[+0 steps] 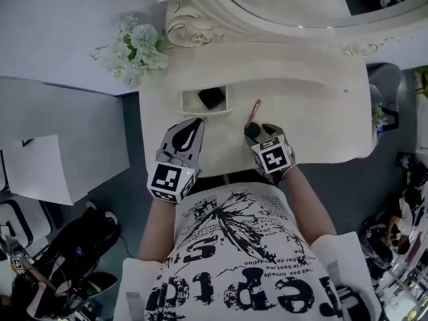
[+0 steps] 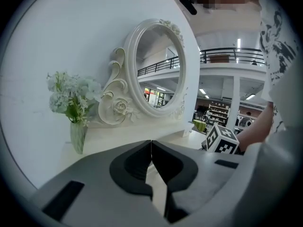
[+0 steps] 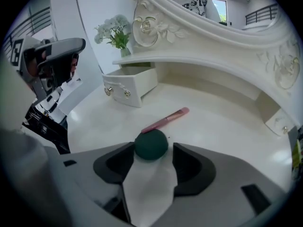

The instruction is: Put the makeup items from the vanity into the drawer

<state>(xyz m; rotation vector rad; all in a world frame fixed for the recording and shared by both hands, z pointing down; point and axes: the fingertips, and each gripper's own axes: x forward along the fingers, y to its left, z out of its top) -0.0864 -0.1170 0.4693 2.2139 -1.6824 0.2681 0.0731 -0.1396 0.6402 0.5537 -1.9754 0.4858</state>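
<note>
Right claw [image 3: 153,150] spread wide, dark green round sponge [image 3: 150,144] between its tips
Sponge near white surface [image 1: 314,112] front edge, slim pink brush [image 3: 166,119] just beyond; left claw [image 2: 151,149] closed, empty, before pulled-out white drawer [image 1: 206,114].

The drawer [image 1: 190,103] stands pulled out from under the raised back shelf [image 1: 287,72], so its top is open to a reach from above. A black item [image 1: 212,97] takes up the drawer's right half, and the left half is free. Just in front of the drawer, the left gripper [image 1: 196,123] blocks the near approach. To the drawer's right, a pink brush [image 1: 255,110], a green sponge [image 3: 151,145] and the right gripper [image 1: 257,138] crowd a small patch; beyond them the bench [image 1: 321,122] lies open. Behind the drawer, the shelf, flowers [image 1: 134,45] and mirror frame [image 1: 194,27] wall off the back.
</note>
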